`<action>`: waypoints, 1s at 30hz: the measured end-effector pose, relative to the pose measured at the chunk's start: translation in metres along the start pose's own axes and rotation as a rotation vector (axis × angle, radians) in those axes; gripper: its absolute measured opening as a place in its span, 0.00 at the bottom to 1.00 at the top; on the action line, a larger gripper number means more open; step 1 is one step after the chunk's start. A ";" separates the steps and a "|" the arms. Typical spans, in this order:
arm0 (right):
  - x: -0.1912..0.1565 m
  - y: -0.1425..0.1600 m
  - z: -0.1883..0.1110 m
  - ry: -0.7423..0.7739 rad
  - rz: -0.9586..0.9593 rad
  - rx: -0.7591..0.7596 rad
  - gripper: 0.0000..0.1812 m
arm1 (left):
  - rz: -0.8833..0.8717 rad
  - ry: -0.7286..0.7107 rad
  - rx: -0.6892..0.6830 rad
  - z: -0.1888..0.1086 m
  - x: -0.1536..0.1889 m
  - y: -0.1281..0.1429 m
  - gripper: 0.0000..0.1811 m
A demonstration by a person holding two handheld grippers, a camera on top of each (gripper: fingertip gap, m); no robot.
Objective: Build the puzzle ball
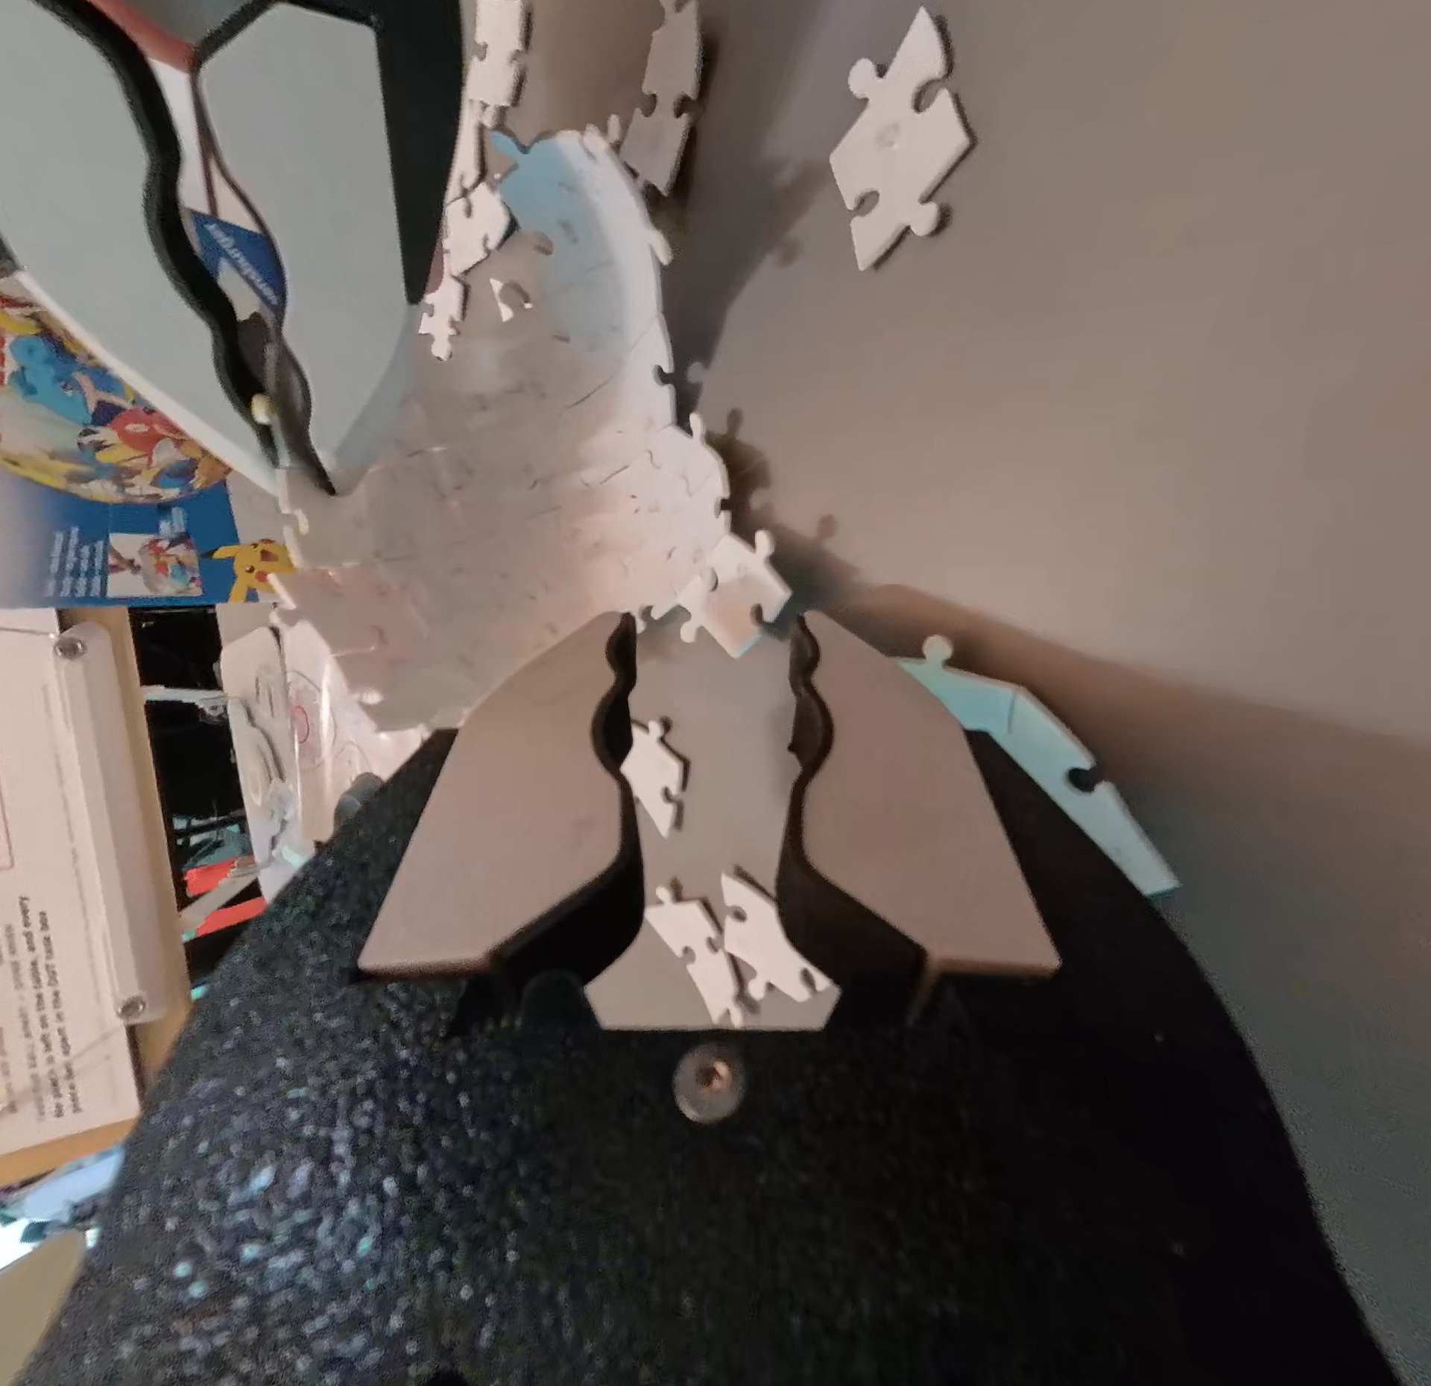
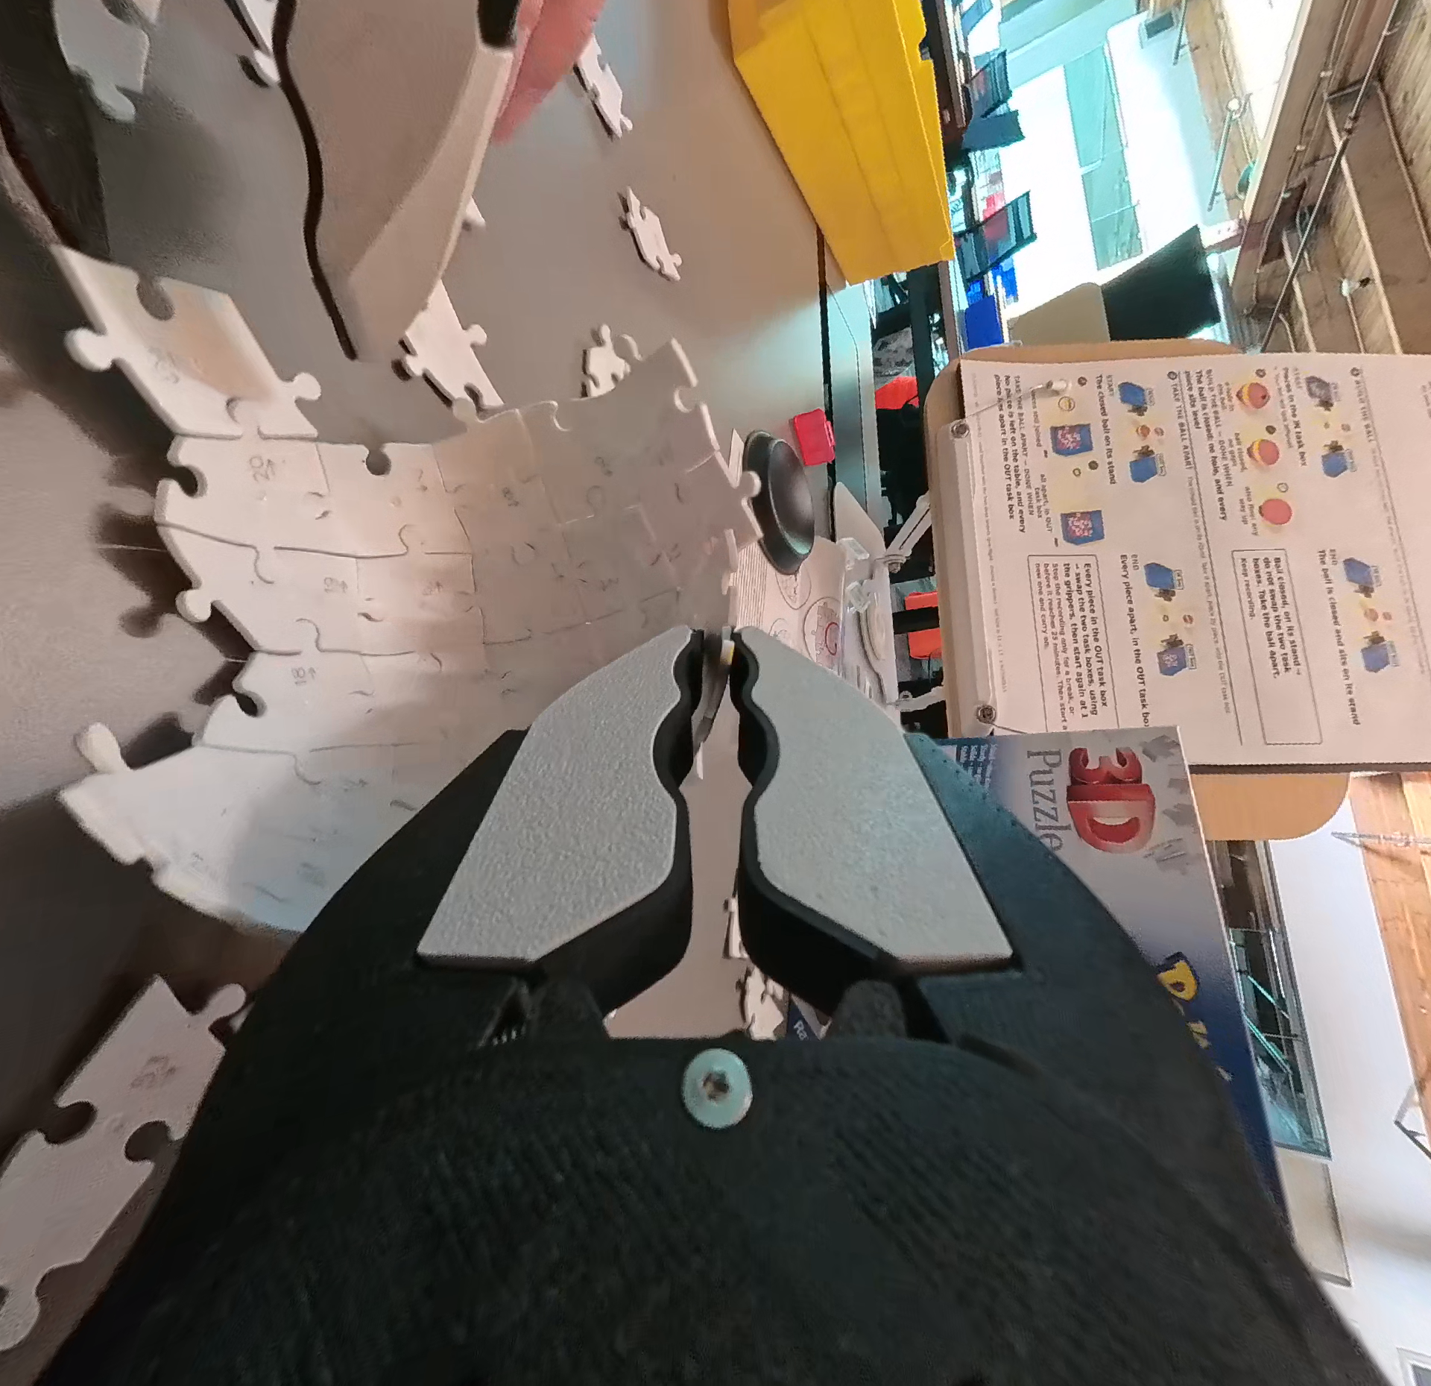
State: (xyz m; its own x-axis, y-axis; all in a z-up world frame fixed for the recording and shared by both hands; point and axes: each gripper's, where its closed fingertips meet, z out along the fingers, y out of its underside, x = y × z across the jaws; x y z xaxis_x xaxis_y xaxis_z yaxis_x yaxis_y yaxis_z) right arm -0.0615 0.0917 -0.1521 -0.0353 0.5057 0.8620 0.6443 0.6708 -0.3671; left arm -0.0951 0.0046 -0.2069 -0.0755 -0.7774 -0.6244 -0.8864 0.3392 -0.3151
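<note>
A curved, partly joined section of white puzzle pieces (image 1: 542, 435) stands on edge on the grey table (image 1: 1161, 342); it also shows in the right wrist view (image 2: 403, 574). My left gripper (image 1: 714, 628) is open, its tips just behind a piece (image 1: 736, 590) at the section's near edge. My right gripper (image 2: 716, 640) is shut on the section's thin rim, seen edge-on between its pads. In the left wrist view the right gripper (image 1: 302, 458) pinches the section's far-left edge. One of the left gripper's fingers (image 2: 403, 171) shows above the section.
Loose white pieces lie on the table (image 1: 898, 140) (image 2: 650, 233) (image 2: 101, 1116). Light-blue pieces (image 1: 1030, 752) lie right of my left gripper. A puzzle box (image 2: 1099, 822), an instruction sheet (image 2: 1200, 543), a yellow bin (image 2: 844, 109) and a black knob (image 2: 786, 512) stand beyond.
</note>
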 end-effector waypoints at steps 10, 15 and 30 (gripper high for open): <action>0.001 0.006 0.002 0.005 0.019 0.000 0.05 | 0.186 -0.003 -0.070 0.016 -0.005 0.001 0.13; -0.001 0.014 0.006 -0.006 0.086 -0.009 0.09 | 0.159 0.012 -0.067 0.017 -0.005 0.002 0.12; 0.000 0.031 0.008 -0.277 0.636 0.094 0.19 | 0.034 0.067 0.004 0.022 -0.018 0.008 0.14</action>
State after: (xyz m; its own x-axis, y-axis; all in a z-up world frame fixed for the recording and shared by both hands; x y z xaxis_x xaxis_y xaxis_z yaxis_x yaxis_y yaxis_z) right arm -0.0478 0.1169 -0.1660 0.1255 0.9269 0.3538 0.5358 0.2368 -0.8105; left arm -0.0901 0.0333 -0.2139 -0.1358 -0.7991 -0.5857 -0.8810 0.3678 -0.2976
